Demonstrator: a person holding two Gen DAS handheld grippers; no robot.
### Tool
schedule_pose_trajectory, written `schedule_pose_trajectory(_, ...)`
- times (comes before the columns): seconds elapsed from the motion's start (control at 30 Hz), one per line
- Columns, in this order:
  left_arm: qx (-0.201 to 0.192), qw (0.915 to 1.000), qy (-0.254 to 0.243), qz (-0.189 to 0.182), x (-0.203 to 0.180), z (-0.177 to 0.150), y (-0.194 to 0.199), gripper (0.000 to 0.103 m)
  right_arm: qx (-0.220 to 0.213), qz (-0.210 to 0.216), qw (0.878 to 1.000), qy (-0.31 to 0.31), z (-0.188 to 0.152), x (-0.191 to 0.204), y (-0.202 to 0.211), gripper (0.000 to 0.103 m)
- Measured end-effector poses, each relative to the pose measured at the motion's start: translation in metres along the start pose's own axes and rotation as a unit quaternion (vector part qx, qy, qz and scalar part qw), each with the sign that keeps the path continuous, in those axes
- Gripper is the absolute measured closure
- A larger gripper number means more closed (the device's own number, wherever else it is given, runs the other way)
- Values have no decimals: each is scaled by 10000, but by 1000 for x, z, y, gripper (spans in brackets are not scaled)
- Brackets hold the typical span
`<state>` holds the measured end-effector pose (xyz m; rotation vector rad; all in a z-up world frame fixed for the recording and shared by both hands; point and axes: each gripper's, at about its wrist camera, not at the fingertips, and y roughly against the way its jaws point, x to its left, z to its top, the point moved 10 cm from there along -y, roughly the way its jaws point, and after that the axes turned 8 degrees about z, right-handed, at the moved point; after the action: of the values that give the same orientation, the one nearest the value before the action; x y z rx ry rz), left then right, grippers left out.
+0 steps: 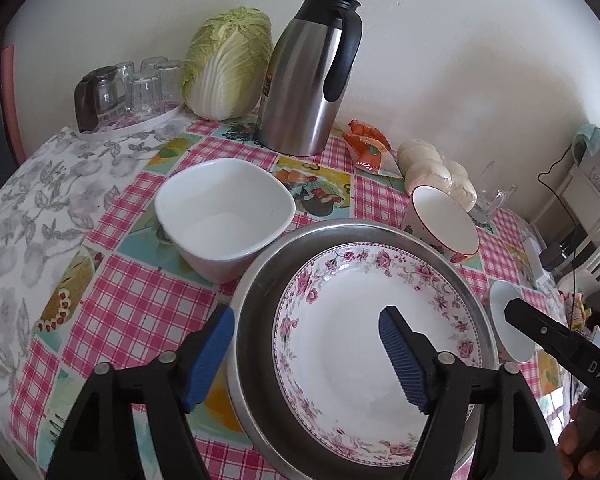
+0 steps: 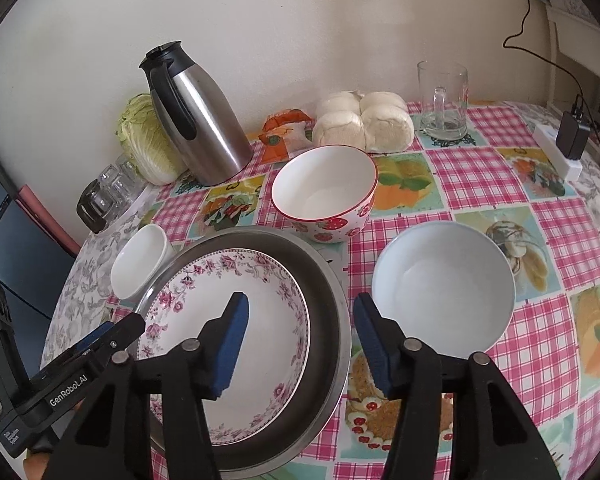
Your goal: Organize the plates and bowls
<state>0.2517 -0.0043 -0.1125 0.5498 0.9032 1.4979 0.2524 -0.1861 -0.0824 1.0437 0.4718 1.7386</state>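
A floral plate [image 1: 364,340] [image 2: 228,340] lies inside a steel basin [image 1: 256,280] [image 2: 324,300] at the table's front. My left gripper [image 1: 306,356] is open, straddling the basin's left rim. My right gripper [image 2: 300,340] is open, straddling the basin's right rim. A white square bowl [image 1: 224,216] [image 2: 140,260] sits left of the basin. A strawberry-patterned bowl [image 1: 444,224] [image 2: 324,196] sits behind it. A pale blue bowl [image 2: 444,284] [image 1: 512,328] sits to its right.
A steel thermos jug [image 1: 308,76] [image 2: 196,116], a cabbage [image 1: 228,64], upturned glasses on a tray [image 1: 140,88], buns in a bag [image 2: 364,120], an orange packet [image 2: 284,128] and a glass mug [image 2: 444,100] stand along the wall. A charger [image 2: 572,136] lies far right.
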Motion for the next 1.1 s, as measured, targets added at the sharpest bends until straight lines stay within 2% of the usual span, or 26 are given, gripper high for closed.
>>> schedule_pose_trajectory(0.07, -16, 10000, -3, 93, 2, 0, 0, 16, -24, -52, 9999, 105, 1, 2, 1, 33)
schedule_pose_trajectory(0.13, -34, 9998, 25, 201, 6, 1, 0, 9, -20, -137, 9997, 206, 0, 2, 0, 27)
schedule_pose_trajectory(0.23, -61, 9995, 151, 271, 12, 2, 0, 1, 15, -199, 9994, 267, -1, 0, -1, 24)
schedule_pose_trajectory(0.37, -96, 9992, 228, 321, 16, 3, 3, 0, 30, -362, 9989, 292, -2, -3, 1, 14)
schedule_pose_trajectory(0.77, -364, 9967, 41, 721, 27, 6, 21, 0, -163, -527, 9980, 317, -2, -1, 18, 3)
schedule_pose_trajectory(1.0, -706, 9938, 100, 851, 34, 13, 40, 0, -409, -647, 9958, 508, -1, 5, 28, 3)
schedule_pose_trajectory(1.1, -715, 9941, 76, 812, 34, 13, 43, 0, -464, -655, 9953, 536, -1, 7, 30, 3)
